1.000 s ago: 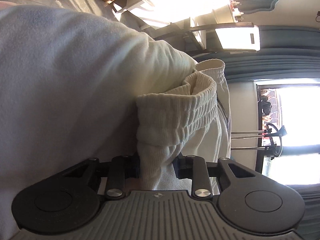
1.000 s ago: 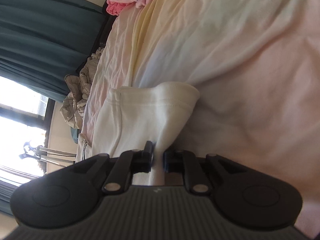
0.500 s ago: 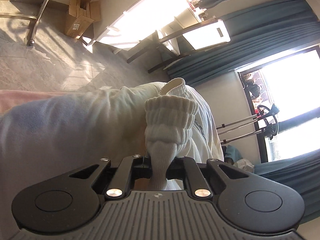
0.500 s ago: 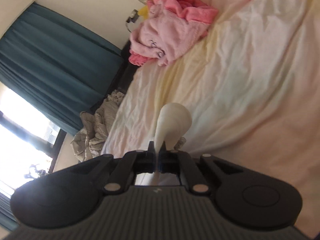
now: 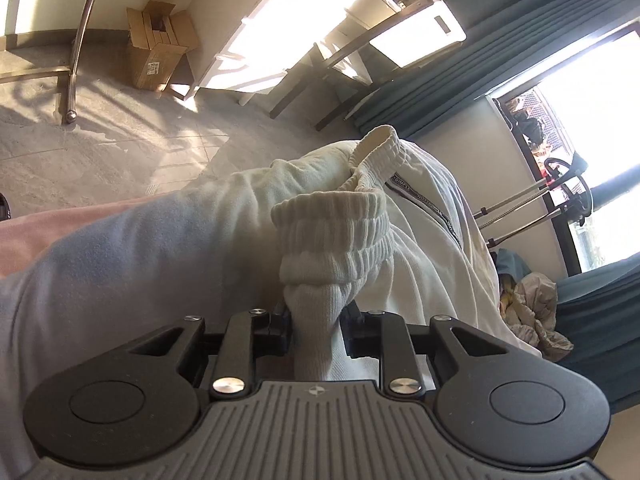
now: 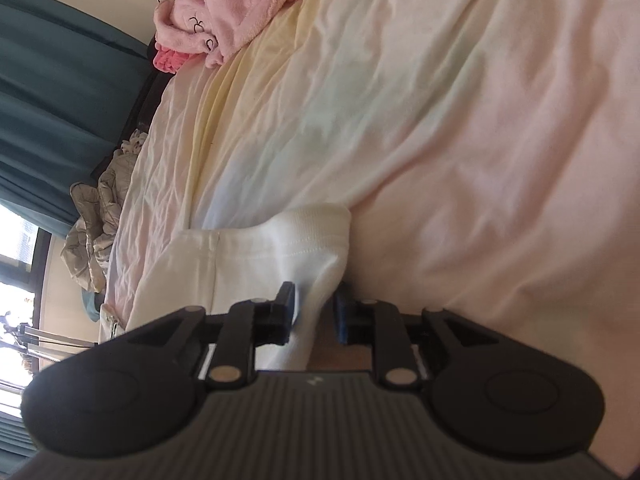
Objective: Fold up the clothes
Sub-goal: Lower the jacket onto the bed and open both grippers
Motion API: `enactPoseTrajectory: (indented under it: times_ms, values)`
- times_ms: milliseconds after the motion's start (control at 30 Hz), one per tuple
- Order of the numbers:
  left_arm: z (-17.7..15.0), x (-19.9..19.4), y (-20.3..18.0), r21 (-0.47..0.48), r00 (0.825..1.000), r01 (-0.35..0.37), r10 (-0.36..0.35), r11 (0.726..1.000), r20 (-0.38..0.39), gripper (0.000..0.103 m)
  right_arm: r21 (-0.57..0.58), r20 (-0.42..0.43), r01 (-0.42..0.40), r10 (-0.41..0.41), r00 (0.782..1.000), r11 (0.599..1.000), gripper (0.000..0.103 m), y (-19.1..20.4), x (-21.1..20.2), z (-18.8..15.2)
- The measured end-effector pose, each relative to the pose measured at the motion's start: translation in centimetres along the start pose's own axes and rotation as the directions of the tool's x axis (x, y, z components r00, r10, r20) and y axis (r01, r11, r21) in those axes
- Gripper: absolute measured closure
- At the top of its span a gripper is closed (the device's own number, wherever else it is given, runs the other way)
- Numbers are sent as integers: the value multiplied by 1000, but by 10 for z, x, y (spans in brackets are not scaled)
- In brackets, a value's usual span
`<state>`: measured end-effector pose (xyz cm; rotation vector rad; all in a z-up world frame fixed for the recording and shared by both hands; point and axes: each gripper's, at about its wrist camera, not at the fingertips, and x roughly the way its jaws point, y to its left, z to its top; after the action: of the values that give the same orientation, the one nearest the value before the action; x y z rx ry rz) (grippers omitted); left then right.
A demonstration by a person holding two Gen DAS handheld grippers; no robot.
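Note:
A pair of cream sweatpants (image 5: pixel 420 248) lies on the bed. In the left wrist view my left gripper (image 5: pixel 316 326) is shut on the ribbed elastic waistband (image 5: pixel 332 236), which bunches up between the jaws. In the right wrist view my right gripper (image 6: pixel 314 312) has its jaws parted, with the hem end of the cream pants (image 6: pixel 280 248) lying loosely between them, touching the left finger only. The rest of the garment is hidden behind the grippers.
The bed sheet (image 6: pixel 440 120) is pale pink and yellow and wrinkled. A pink garment pile (image 6: pixel 216 12) lies at the far end. A grey crumpled cloth (image 6: pixel 96 220) sits beside teal curtains (image 6: pixel 48 100). A cardboard box (image 5: pixel 160 52), chairs and a floor lie beyond the bed.
My right gripper dropped back to the sheet and its jaws opened, releasing the hem. My left gripper stays shut on the waistband, now spread slightly wider with more fabric.

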<state>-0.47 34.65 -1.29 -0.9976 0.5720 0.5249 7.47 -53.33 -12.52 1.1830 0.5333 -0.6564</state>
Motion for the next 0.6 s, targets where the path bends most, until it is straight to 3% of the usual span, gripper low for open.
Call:
enactPoseTrajectory:
  times_ms: [100, 167, 333, 467, 600]
  values:
    - [-4, -18, -14, 120, 998, -34, 27, 992, 61, 27, -91, 74, 50, -43, 996, 995, 71, 11, -12, 2]
    - [-8, -32, -25, 205, 993, -44, 21, 978, 112, 23, -166, 139, 71, -48, 989, 984, 63, 22, -21, 0]
    - [-25, -53, -63, 404, 980, -64, -19, 912, 199, 14, -395, 271, 70, 43, 962, 916, 59, 57, -43, -16]
    - [-54, -61, -100, 543, 972, -41, -94, 839, 217, 10, -538, 266, -14, 185, 946, 843, 59, 81, -61, -36]
    - [-97, -58, -138, 669, 968, 7, -172, 743, 181, 6, -639, 213, -114, 317, 924, 761, 59, 104, -83, -62]
